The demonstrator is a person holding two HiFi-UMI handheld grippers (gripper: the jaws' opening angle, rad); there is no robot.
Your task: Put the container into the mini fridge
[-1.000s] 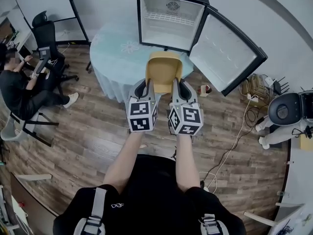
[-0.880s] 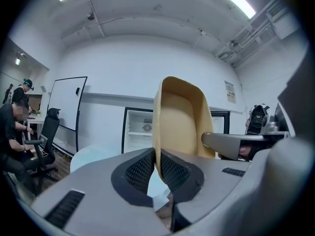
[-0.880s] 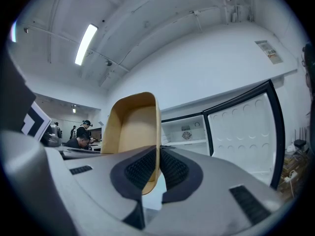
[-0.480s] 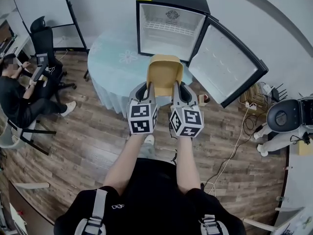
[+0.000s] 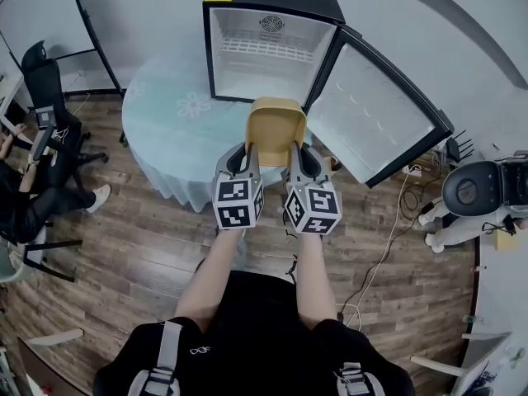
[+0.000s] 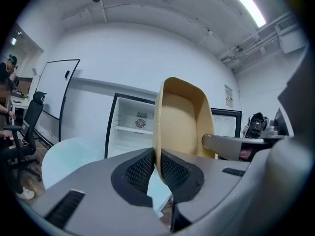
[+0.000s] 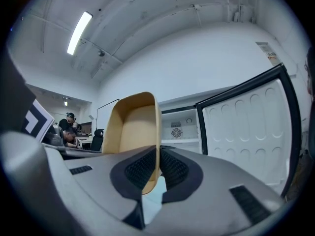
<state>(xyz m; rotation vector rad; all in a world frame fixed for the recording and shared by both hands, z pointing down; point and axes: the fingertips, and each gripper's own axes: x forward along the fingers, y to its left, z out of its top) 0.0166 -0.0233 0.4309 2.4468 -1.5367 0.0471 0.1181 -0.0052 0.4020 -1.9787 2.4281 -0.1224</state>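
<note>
A tan open-topped container (image 5: 277,127) hangs in the air in front of the mini fridge (image 5: 262,44), held by both grippers. My left gripper (image 5: 252,157) is shut on its left wall (image 6: 157,132). On the opposite wall (image 7: 156,132) my right gripper (image 5: 294,157) is shut. The fridge stands on a round table (image 5: 169,114) with its door (image 5: 375,122) swung wide open to the right. Its white inside (image 6: 133,127) shows a wire shelf and looks bare. The container is level with the fridge opening and short of it.
A person (image 5: 21,192) sits at a desk at the far left beside office chairs (image 5: 49,73). A whiteboard (image 6: 54,92) stands behind the table. Cables (image 5: 388,246) run over the wooden floor at the right, near a white robot base (image 5: 478,192).
Both grippers and the container have moved closer to the fridge, which now looms larger in the head view. The grip on the container looks the same.
</note>
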